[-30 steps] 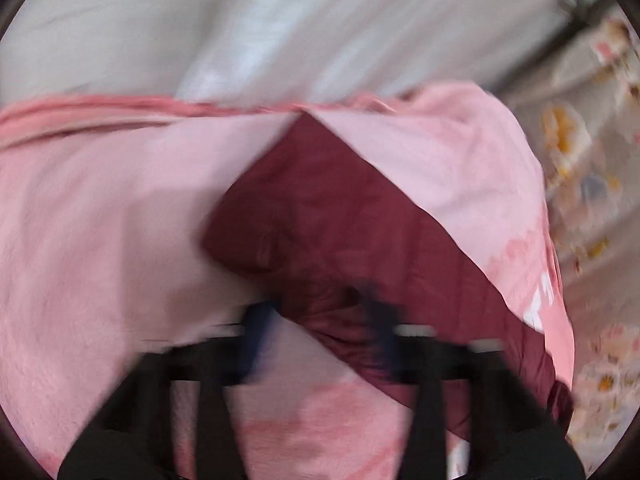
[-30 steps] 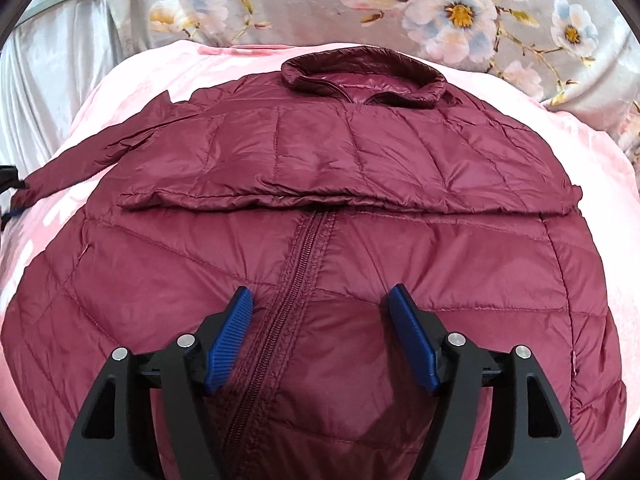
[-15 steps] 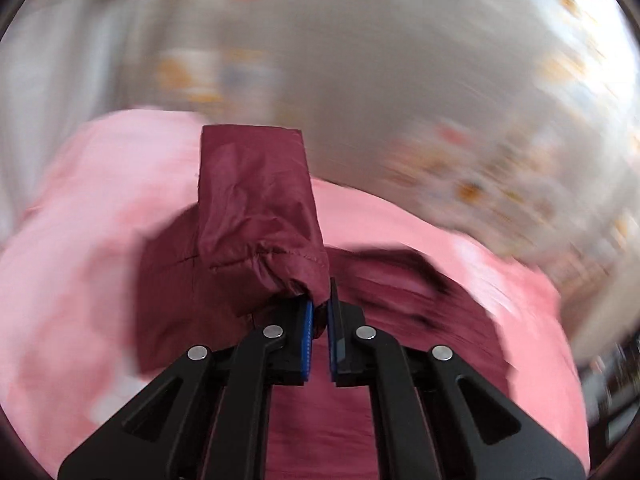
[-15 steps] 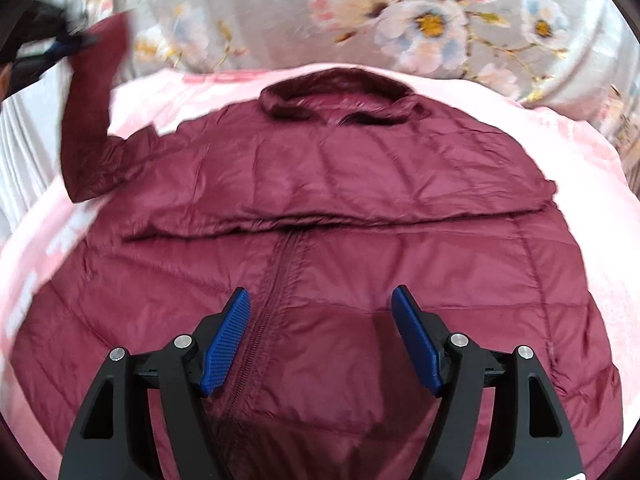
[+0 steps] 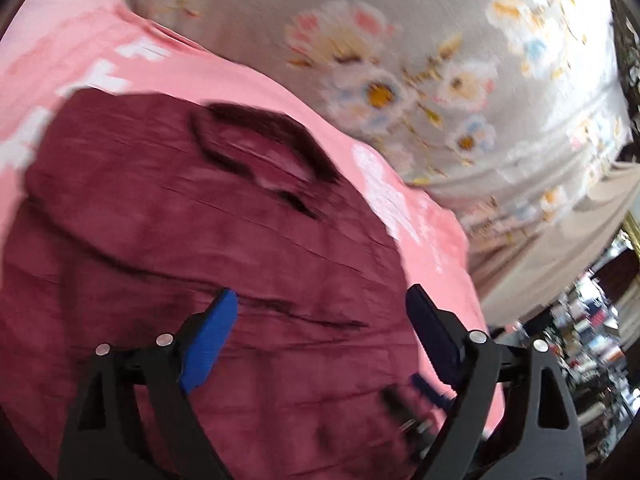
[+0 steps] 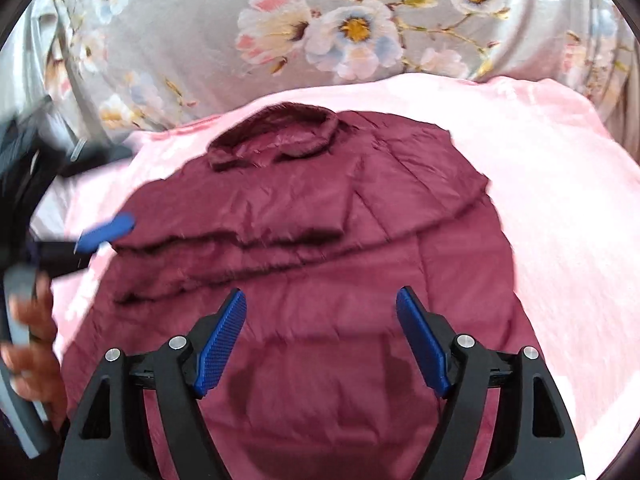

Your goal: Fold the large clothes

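Underneath, pink blanket [image 6: 560, 184] beneath maroon jacket [image 6: 320, 280], floral fabric [image 6: 320, 32] behind; both tongs [image 5: 320, 344] [image 6: 320, 340] agape, empty.

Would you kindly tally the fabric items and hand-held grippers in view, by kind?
Maroon jacket: 1
Pink blanket: 1
Floral sheet: 1
Hand-held grippers, left hand-held gripper and right hand-held gripper: 2
Total: 5
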The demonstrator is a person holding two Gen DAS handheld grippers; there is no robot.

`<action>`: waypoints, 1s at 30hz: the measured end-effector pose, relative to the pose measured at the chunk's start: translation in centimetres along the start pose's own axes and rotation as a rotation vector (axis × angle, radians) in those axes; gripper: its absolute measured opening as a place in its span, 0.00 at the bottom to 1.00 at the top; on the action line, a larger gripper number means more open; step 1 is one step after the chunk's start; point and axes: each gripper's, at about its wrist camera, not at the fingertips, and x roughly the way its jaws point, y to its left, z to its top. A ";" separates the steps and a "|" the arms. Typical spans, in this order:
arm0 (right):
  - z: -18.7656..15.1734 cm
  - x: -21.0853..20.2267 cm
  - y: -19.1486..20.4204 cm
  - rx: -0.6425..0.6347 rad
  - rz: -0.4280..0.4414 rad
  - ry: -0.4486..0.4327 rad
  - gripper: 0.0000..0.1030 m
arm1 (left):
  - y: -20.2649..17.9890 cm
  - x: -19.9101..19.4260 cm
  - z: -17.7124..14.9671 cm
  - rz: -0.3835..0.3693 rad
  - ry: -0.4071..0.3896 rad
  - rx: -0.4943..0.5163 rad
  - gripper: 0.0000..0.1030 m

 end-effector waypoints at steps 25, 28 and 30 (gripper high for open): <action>10.6 6.5 -4.4 0.094 0.043 0.030 0.02 | 18.6 -0.3 5.7 0.206 -0.064 -0.422 0.75; 10.6 6.5 -3.6 0.067 0.051 0.034 0.02 | 18.0 0.3 5.8 0.207 -0.053 -0.418 0.74; 10.7 6.0 -3.1 0.052 0.061 0.018 0.02 | 17.7 0.7 6.3 0.244 -0.041 -0.394 0.58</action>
